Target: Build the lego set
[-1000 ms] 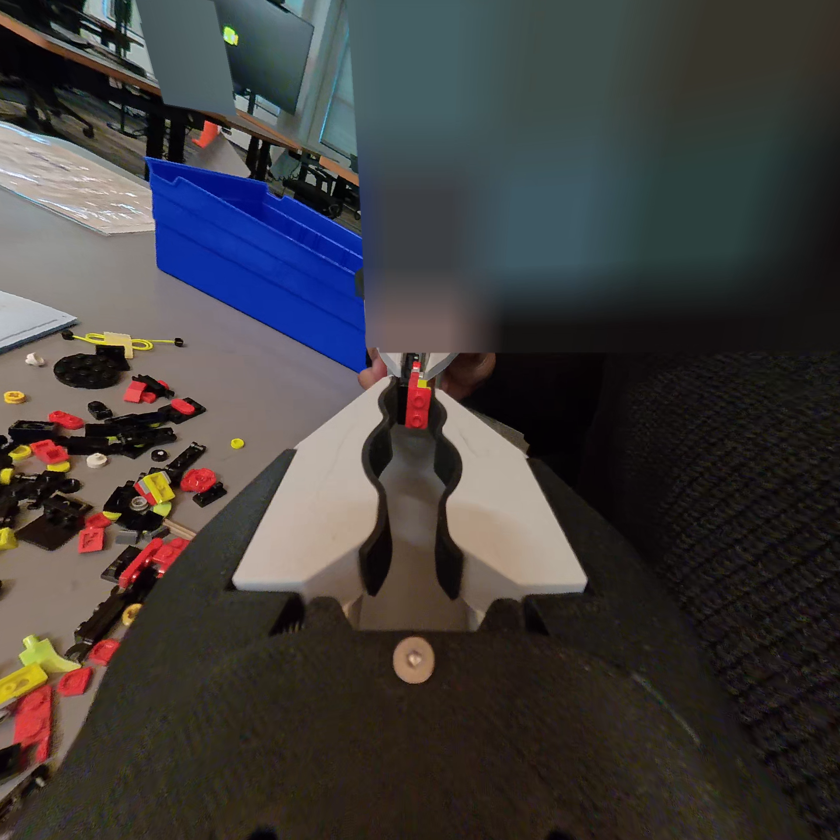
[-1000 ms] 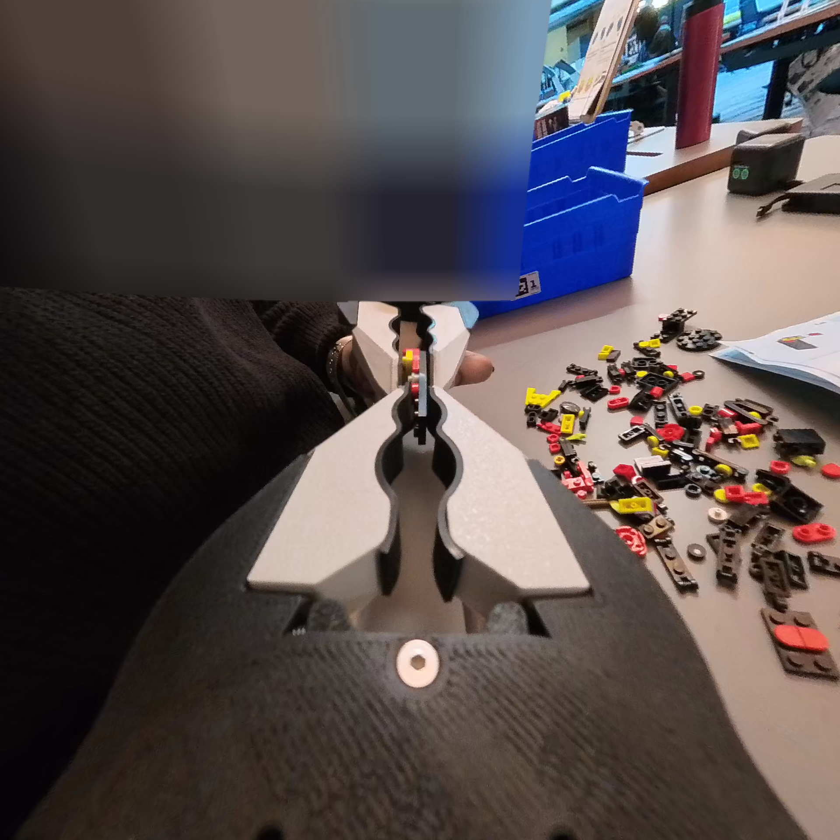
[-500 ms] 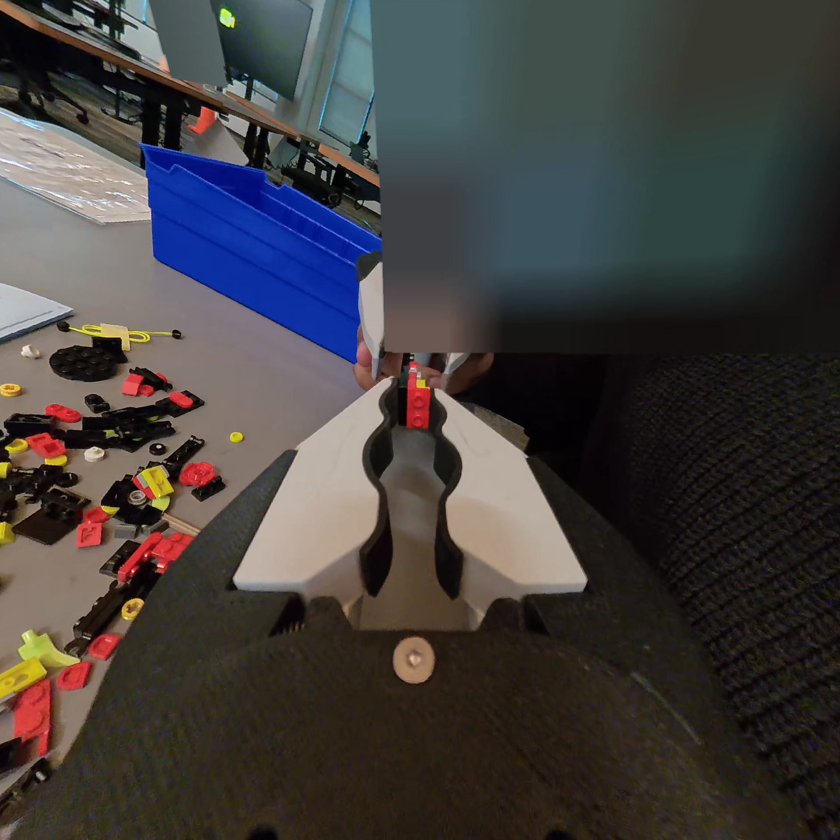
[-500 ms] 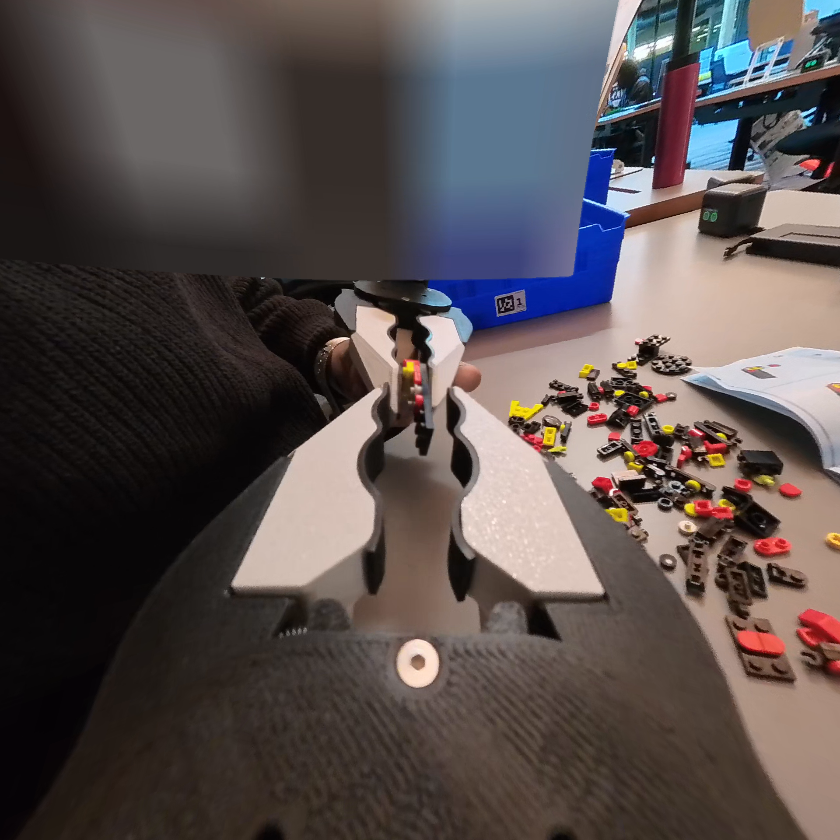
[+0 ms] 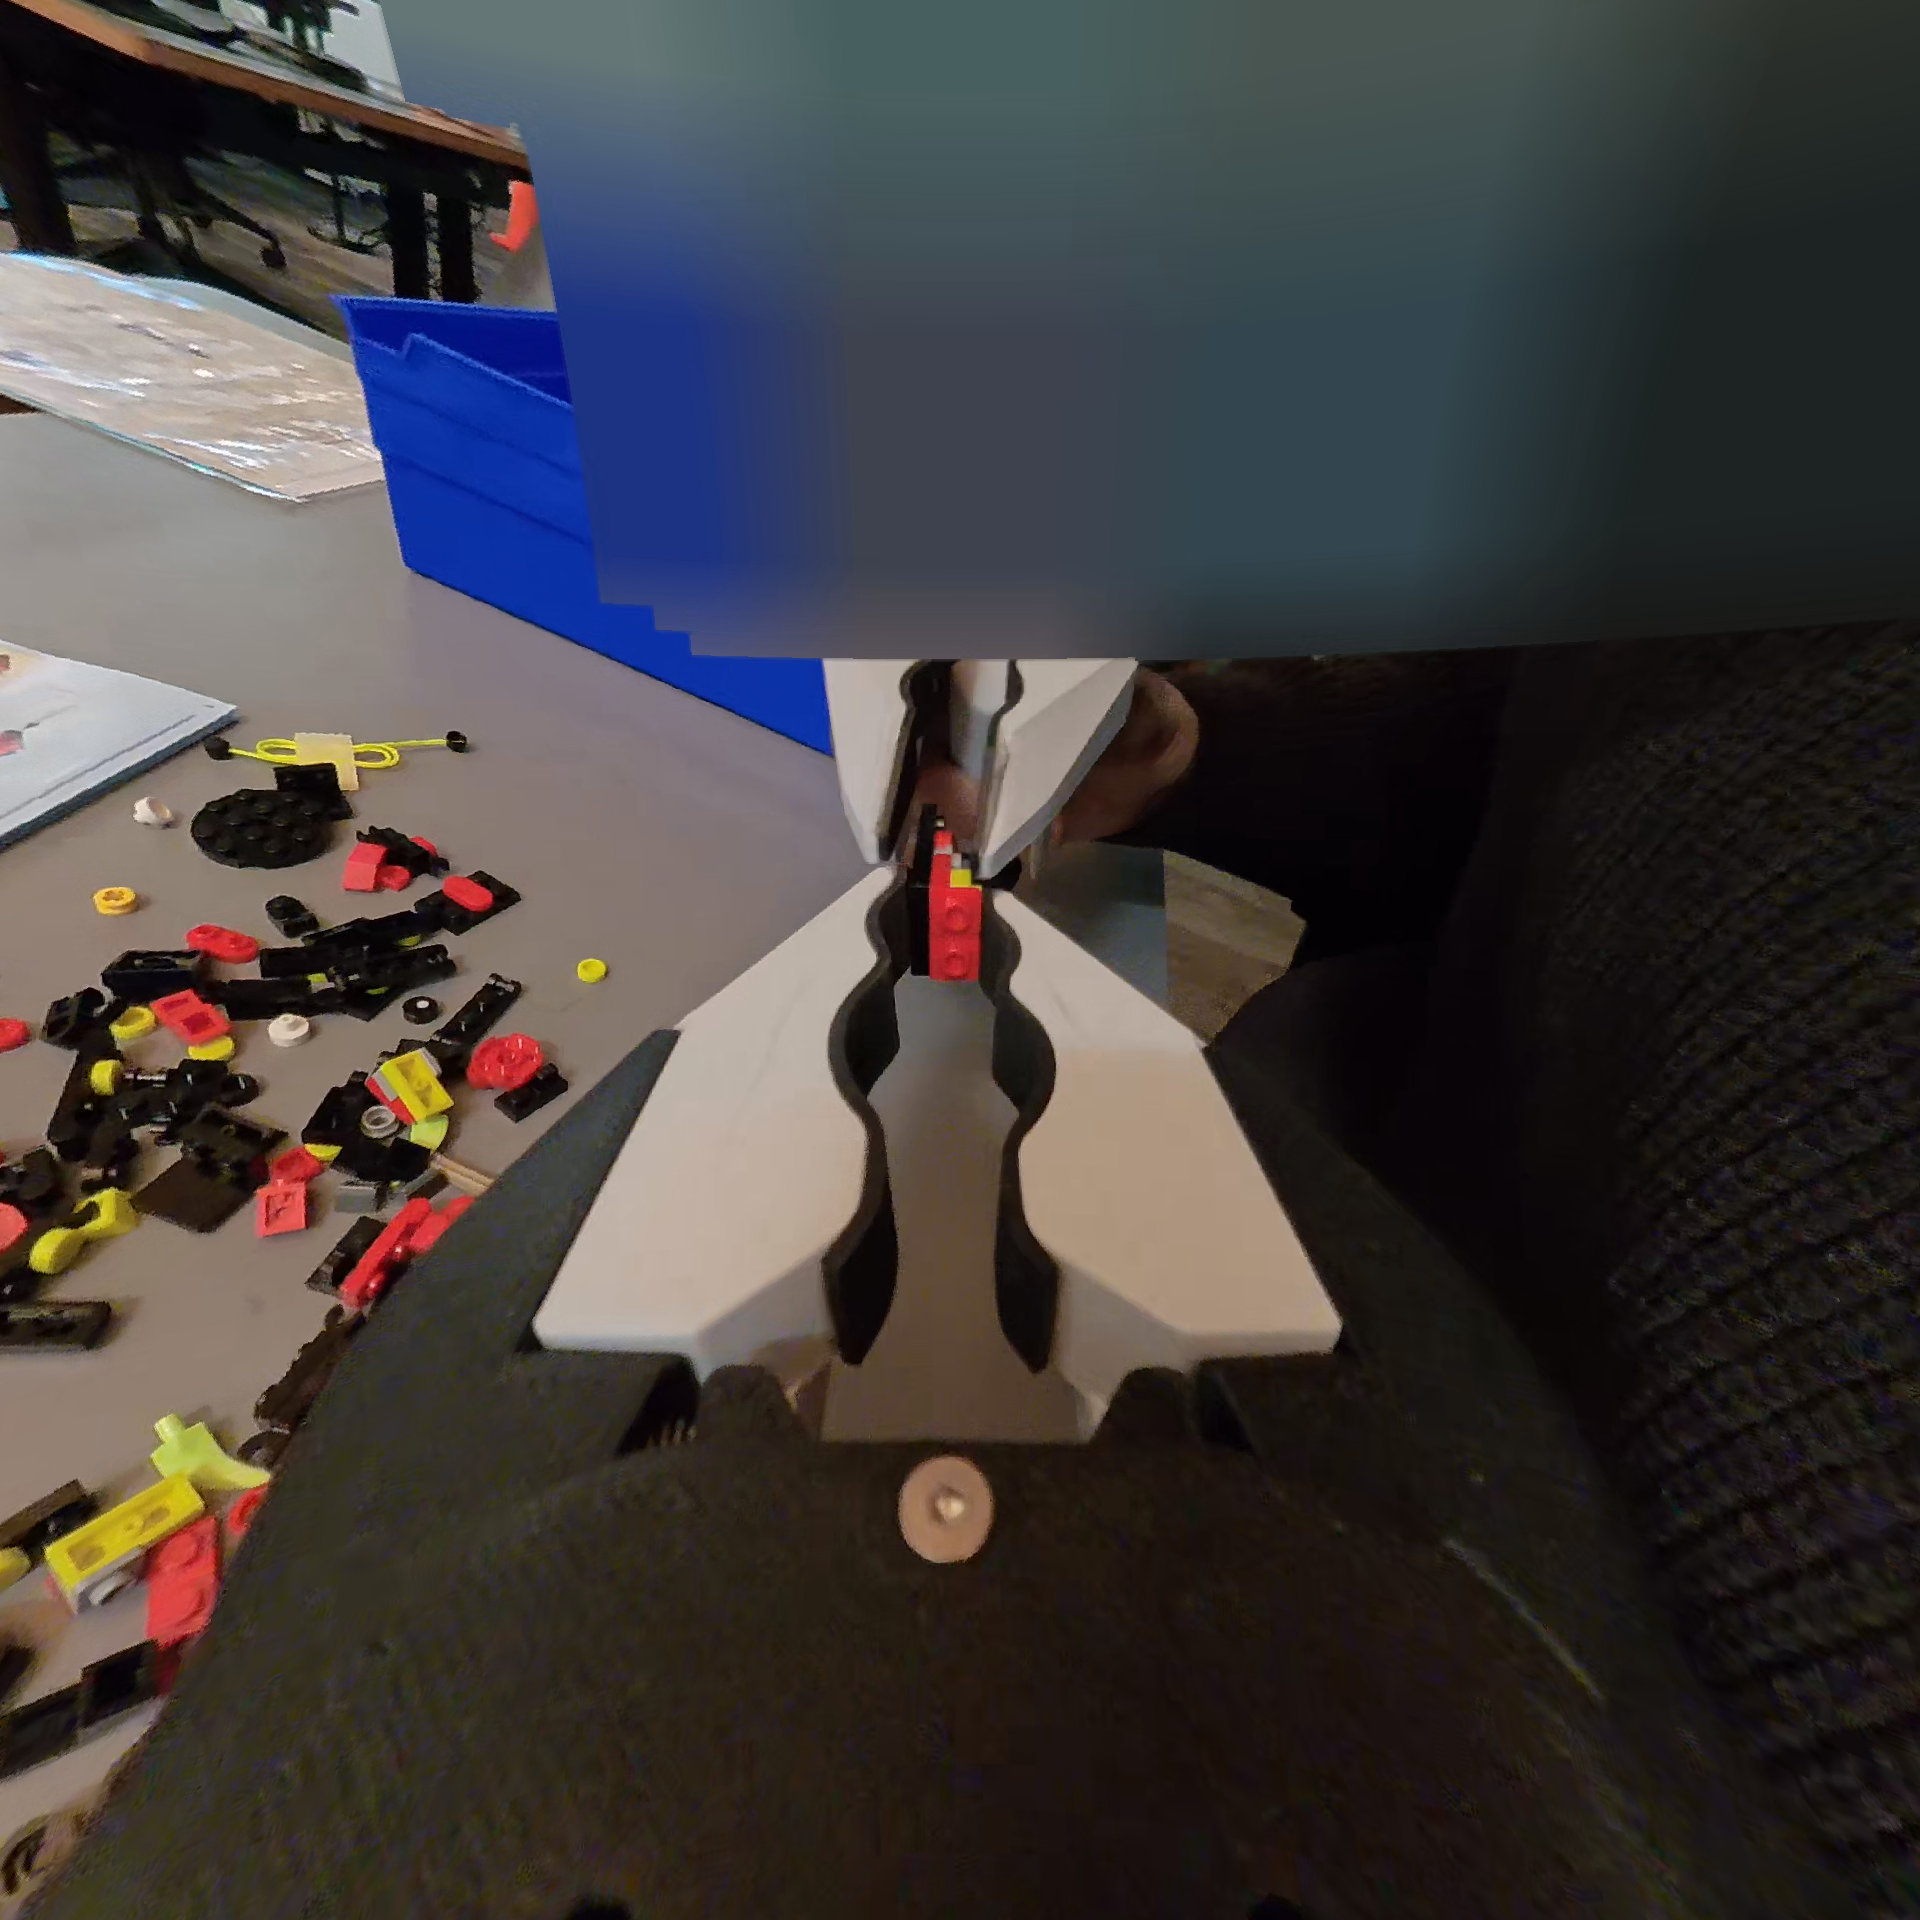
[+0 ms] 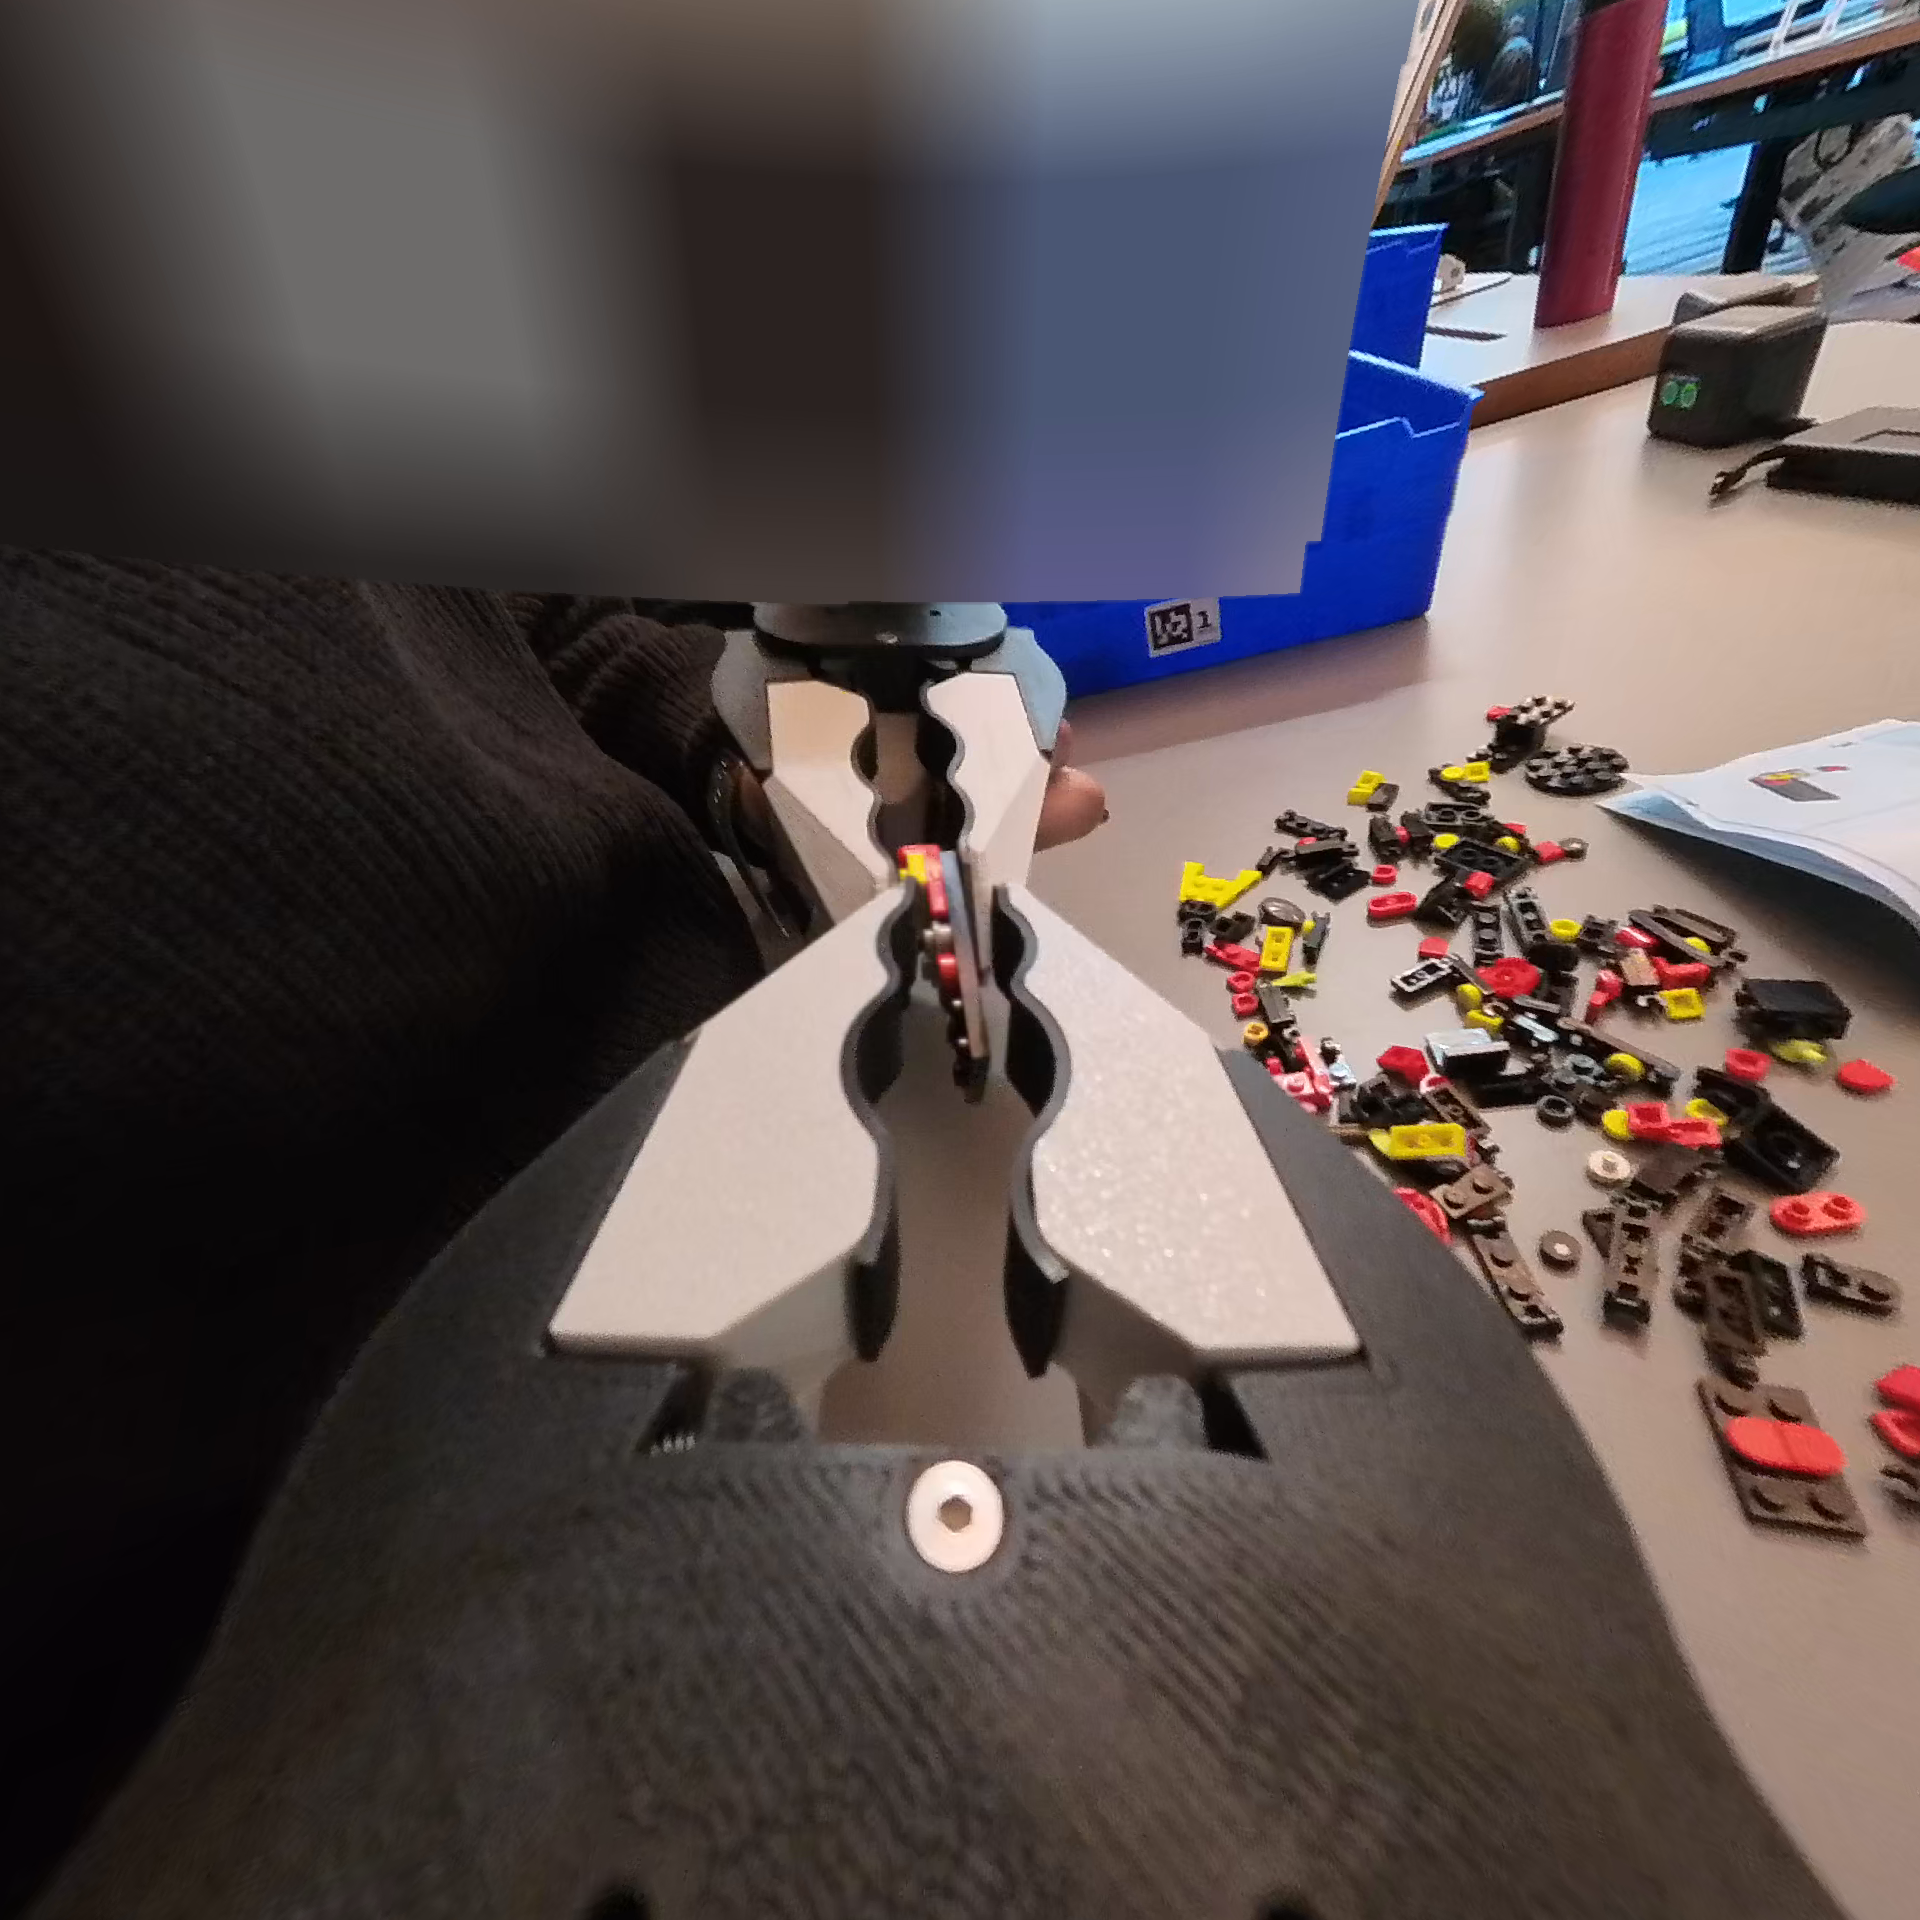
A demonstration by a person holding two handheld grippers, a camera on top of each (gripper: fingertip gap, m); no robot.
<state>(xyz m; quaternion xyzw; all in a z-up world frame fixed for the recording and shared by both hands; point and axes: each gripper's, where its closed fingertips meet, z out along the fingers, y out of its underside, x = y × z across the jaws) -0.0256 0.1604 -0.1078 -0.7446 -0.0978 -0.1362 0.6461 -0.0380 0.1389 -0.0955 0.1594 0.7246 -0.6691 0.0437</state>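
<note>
Your left tongs (image 5: 940,914) pinch the small red-and-black lego assembly (image 5: 951,920) at their tips. Your right tongs (image 6: 951,914), meeting them from 12 o'clock, stand slightly apart around its other end. Loose pieces (image 5: 260,1039) lie on the bench (image 5: 623,748) at 9 o'clock.

a blurred patch hides the far end of the blue bin (image 5: 468,457) toward 12 o'clock. the booklet (image 6: 1797,821) is cut off at 3 o'clock. loose pieces (image 5: 62,1558) run off at 9 o'clock.
</note>
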